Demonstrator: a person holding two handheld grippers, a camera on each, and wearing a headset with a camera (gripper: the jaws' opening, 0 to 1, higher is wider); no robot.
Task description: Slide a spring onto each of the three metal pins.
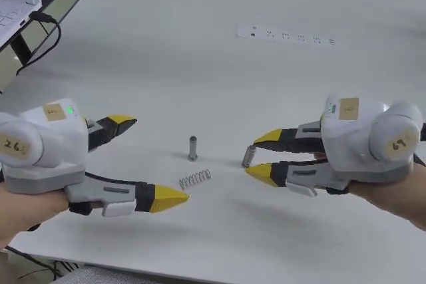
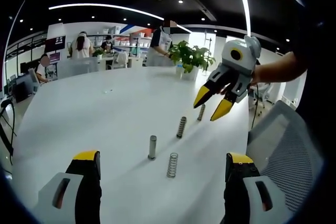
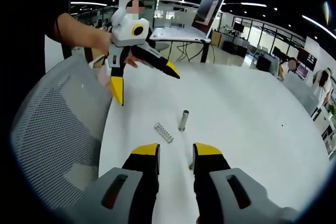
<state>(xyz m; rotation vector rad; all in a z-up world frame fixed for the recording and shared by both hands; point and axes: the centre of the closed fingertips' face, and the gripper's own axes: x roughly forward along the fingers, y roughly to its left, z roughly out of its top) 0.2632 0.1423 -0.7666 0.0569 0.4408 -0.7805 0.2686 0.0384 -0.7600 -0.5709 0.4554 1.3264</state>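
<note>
A bare metal pin [image 1: 193,148] [image 2: 152,147] [image 3: 184,120] stands upright mid-table. A loose spring [image 1: 195,178] [image 2: 172,164] [image 3: 163,132] lies just in front of it. A second pin with a spring on it [image 1: 248,156] [image 2: 181,127] stands right at the tips of my right gripper [image 1: 258,155] [image 3: 177,153], whose jaws are open a little around it without touching. In the left gripper view another spring-wrapped pin [image 2: 201,112] shows under the right gripper [image 2: 211,106]. My left gripper [image 1: 148,159] [image 2: 163,157] [image 3: 146,85] is wide open and empty, to the left of the loose spring.
A white power strip [image 1: 286,35] lies at the back of the white table [image 1: 166,64]. A laptop [image 1: 13,4] with a black cable sits on a stand beyond the table's left edge. A mesh chair [image 3: 58,129] stands by the near edge.
</note>
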